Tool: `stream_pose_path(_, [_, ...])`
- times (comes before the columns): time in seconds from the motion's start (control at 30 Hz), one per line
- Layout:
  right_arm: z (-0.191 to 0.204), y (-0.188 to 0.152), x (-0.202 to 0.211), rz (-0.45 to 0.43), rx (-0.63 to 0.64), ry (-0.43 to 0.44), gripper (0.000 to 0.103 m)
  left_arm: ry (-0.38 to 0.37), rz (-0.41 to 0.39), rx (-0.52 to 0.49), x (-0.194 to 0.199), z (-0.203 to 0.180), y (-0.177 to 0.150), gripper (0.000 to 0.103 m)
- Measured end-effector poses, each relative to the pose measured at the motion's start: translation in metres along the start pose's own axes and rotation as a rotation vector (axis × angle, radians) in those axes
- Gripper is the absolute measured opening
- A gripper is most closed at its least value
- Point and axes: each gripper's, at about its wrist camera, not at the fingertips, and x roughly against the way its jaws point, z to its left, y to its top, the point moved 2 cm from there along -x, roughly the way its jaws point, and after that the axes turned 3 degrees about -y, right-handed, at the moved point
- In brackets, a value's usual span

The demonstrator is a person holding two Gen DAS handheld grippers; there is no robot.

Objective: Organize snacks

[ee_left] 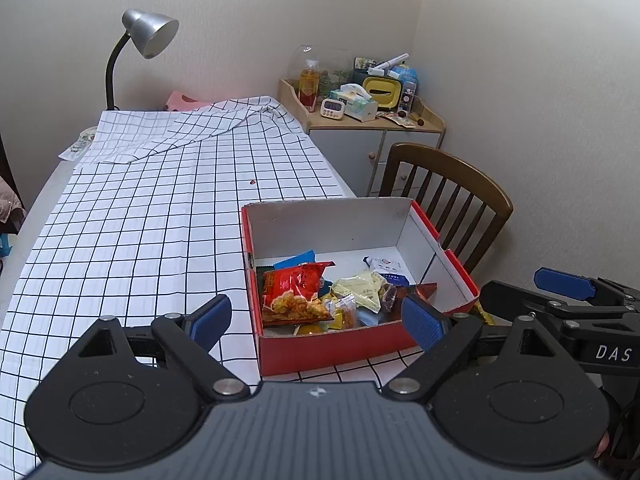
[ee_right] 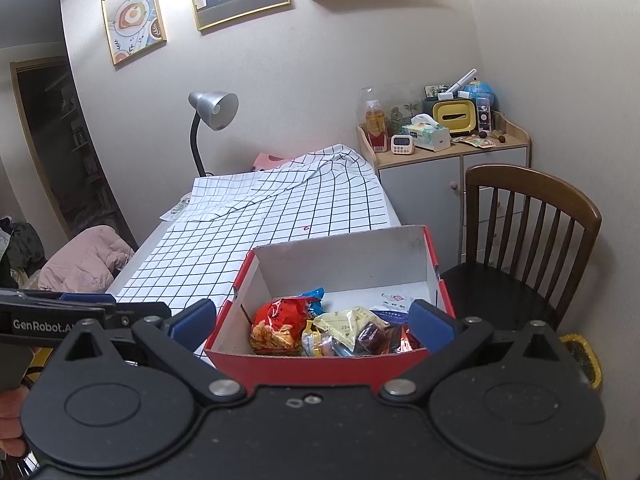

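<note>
Snacks sit heaped in the near end of the red box (ee_left: 336, 350), a red chip bag (ee_left: 294, 294) on the left, a pale yellow packet (ee_left: 362, 288) beside it, the far half bare white card. Box rests on the checked tablecloth (ee_left: 160, 200), right by the table's near right edge. Left gripper (ee_left: 316, 320) hangs above the near wall, blue pads spread wide, nothing between them. Right gripper (ee_right: 312, 324) is likewise splayed and empty over the box. Beyond: a wooden chair (ee_right: 532, 216), a grey cabinet (ee_right: 424, 184) cluttered on top, a silver desk lamp (ee_right: 212, 112), framed pictures (ee_right: 132, 16) on the wall.
</note>
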Motion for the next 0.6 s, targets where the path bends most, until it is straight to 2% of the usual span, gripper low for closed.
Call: stream_pose_path(0.6, [-0.005, 0.000, 0.002, 0.007, 0.001, -0.005, 0.103, -0.016, 0.001, -0.023, -0.009, -0.019, 0.002, 0.092])
